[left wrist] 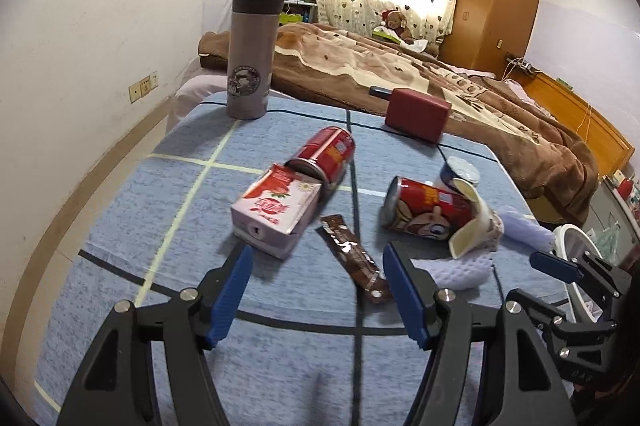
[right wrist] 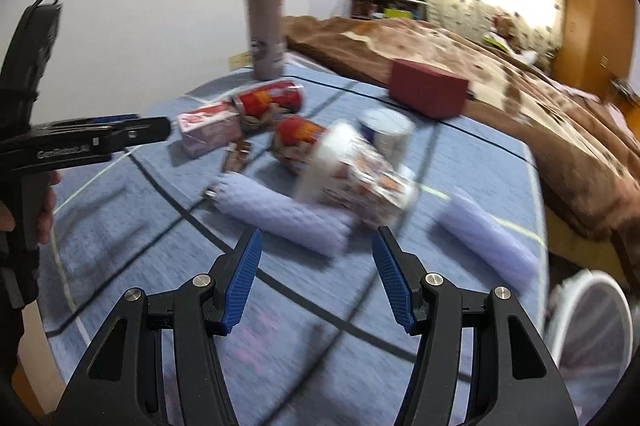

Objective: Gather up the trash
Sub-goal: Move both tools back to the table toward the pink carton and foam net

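Trash lies on a blue checked tablecloth (left wrist: 132,226). In the left wrist view I see a pink milk carton (left wrist: 276,214), two red cans lying on their sides (left wrist: 326,154) (left wrist: 428,210), a brown snack wrapper (left wrist: 352,258), a crushed paper cup (left wrist: 474,226) and white foam netting (left wrist: 460,272). My left gripper (left wrist: 318,262) is open and empty just before the wrapper. My right gripper (right wrist: 316,246) is open and empty, close to a lilac foam sleeve (right wrist: 280,214) and the blurred paper cup (right wrist: 356,174). A second foam sleeve (right wrist: 492,238) lies to its right.
A tall grey thermos (left wrist: 250,54) stands at the table's far left. A dark red box (left wrist: 418,112) sits at the far edge. A bed with a brown blanket (left wrist: 400,66) lies behind. A white bin rim (right wrist: 588,322) shows at the table's right.
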`<state>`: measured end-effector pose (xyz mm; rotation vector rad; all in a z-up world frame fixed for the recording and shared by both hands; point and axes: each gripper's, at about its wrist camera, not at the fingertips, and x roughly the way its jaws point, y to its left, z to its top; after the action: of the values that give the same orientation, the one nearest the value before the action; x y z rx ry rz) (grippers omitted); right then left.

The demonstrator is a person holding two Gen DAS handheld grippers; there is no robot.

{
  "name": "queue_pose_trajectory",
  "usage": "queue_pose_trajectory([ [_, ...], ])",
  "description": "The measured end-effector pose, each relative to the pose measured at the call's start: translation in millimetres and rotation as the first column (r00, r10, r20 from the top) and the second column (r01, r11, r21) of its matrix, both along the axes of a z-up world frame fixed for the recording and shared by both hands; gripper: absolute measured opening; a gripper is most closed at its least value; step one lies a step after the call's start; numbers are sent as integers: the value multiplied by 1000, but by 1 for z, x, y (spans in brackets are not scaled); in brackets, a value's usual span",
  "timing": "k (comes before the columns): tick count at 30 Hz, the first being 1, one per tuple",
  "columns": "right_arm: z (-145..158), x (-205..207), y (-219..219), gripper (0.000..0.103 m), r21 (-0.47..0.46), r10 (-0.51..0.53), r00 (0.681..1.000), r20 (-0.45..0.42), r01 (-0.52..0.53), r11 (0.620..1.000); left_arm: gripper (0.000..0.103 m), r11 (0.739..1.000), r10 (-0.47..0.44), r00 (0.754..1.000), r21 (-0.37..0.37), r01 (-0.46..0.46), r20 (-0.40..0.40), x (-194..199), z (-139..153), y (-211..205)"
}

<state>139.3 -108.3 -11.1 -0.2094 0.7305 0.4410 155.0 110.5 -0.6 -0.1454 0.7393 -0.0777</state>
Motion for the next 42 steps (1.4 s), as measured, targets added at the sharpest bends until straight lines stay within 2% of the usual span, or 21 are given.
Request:
queue_pose_trajectory([
  [3,-4,5,12,59,-27,37,999,-8,-37,999,70,1000,-10,1000,-23,9,-18,9,-4,7],
  [12,-13,22,29,59,-59,95,994,-59,-98,993,70,999,-33,998,28,35,-45,39,-11,20],
  [18,-14,13,31,59,-151,111,991,-67,-121,981,70,999,-29,997,34,32,-70,56,-20,28],
  [24,-13,4,36,59,-213,97,993,-66,-109,971,70,997,-60,995,34,63,-84,67,-28,26],
  [29,-11,3,32,59,-177,44,996,-74,-56,983,70,996,-68,991,49,74,-115,75,-37,21],
  [31,-10,2,31,52,-173,36,997,-72,-48,984,70,995,-75,991,58,82,-111,75,-37,19],
  [33,-10,3,31,41,-185,14,998,-59,-25,982,70,995,-76,991,62,84,-114,75,-37,18],
  [35,-10,4,30,40,-171,5,998,-65,-16,985,69,995,-76,991,56,83,-113,75,-37,18],
  [37,-10,4,30,37,-166,4,998,-66,-15,986,61,995,-73,991,53,80,-113,74,-38,18],
  [42,-9,3,28,25,-160,-15,995,-94,0,987,61,995,-68,991,62,75,-111,72,-37,18],
])
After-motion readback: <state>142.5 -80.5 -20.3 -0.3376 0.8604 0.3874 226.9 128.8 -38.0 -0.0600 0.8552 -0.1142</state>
